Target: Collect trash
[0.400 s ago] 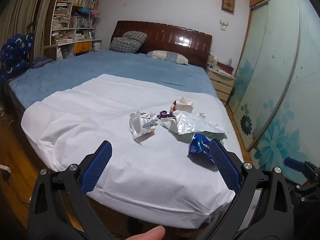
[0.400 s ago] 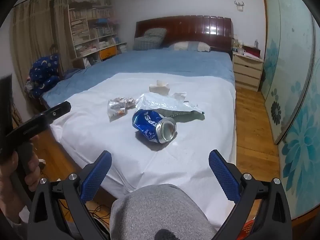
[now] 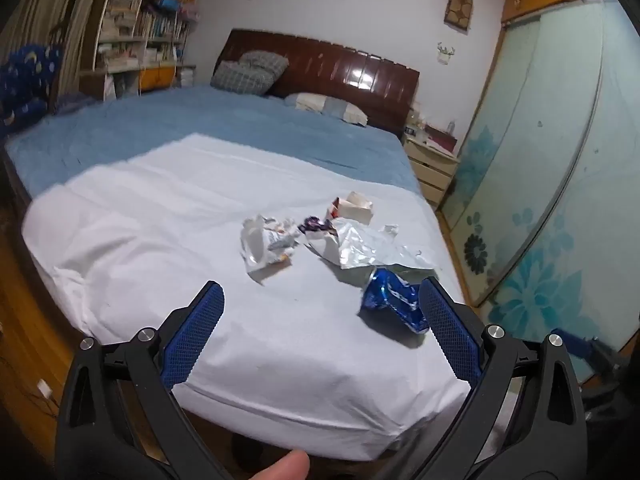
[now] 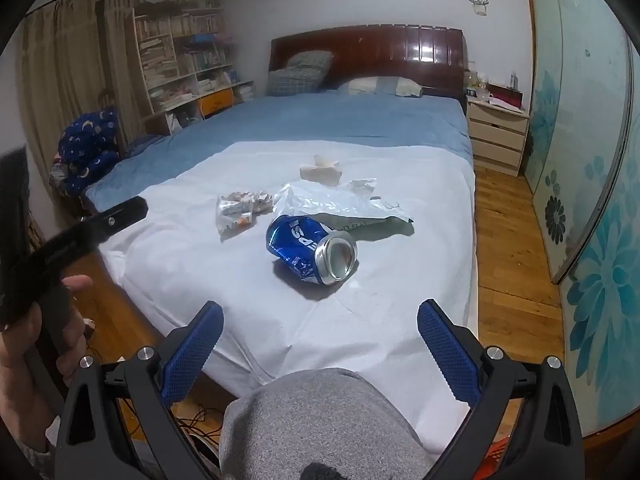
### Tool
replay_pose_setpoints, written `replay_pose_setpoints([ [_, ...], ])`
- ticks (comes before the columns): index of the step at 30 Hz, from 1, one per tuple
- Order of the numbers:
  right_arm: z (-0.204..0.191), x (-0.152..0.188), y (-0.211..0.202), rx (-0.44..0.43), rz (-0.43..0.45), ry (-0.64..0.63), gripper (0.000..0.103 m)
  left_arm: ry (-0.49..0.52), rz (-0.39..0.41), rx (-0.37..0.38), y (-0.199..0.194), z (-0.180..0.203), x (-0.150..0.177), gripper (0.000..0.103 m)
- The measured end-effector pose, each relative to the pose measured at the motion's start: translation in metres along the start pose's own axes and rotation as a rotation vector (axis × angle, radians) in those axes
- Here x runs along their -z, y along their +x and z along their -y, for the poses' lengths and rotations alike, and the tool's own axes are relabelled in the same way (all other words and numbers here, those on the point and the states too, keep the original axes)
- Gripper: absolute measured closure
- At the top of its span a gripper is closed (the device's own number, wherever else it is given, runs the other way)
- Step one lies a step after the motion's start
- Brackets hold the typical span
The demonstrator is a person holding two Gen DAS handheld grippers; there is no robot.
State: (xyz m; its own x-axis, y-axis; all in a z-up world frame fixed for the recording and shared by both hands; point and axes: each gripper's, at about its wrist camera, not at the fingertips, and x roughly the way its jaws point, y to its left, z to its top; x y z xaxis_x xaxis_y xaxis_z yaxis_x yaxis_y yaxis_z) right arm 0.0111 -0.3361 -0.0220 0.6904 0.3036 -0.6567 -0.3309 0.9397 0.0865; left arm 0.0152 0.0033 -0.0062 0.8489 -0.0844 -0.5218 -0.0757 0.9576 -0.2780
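Bedroom walls, a bookshelf and a dark wooden headboard (image 4: 368,52) frame a bed with a blue cover, over whose foot end a white sheet (image 4: 192,248) is spread. All the trash lies on that sheet, toward its right edge and well back from the foot edge.

Nearest the foot edge lies a dented blue aluminium drink can (image 4: 310,250) on its side, open top facing the right wrist camera. Just behind it is a torn silver-white foil bag (image 4: 340,204), flattened and crinkled. A crumpled clear plastic wrapper (image 4: 240,210) sits to the left of the bag, and a small cream cardboard box (image 4: 322,172) is farther toward the headboard.

Both tools are spread wide with nothing between their blue pads: the left gripper (image 3: 320,334) hangs over the foot edge, the right gripper (image 4: 320,350) likewise, above a grey-clad knee (image 4: 320,420).

The step looks like the approach to the first piece. The can is the nearest pick; closing across its dented sides, not end to end, should keep it from rolling or slipping. Thin foil and film will need a low pinch against the soft sheet without catching the cloth.
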Motion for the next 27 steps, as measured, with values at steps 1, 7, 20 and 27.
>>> replay_pose_setpoints([
  [1,0.001,0.000,0.000,0.001,0.000,0.001,0.007,-0.011,-0.004,0.003,0.002,-0.001,0.000,0.006],
  [7,0.005,-0.001,0.000,0.000,-0.006,0.017,0.007,0.008,0.015,0.010,0.001,0.005,-0.001,0.006],
  [20,0.002,-0.001,0.006,0.010,-0.025,0.018,0.007,0.054,0.006,-0.033,-0.003,0.007,0.000,0.006],
  [27,0.003,-0.001,0.012,-0.001,-0.048,0.038,0.007,0.046,0.017,-0.035,-0.005,0.002,-0.001,0.006],
])
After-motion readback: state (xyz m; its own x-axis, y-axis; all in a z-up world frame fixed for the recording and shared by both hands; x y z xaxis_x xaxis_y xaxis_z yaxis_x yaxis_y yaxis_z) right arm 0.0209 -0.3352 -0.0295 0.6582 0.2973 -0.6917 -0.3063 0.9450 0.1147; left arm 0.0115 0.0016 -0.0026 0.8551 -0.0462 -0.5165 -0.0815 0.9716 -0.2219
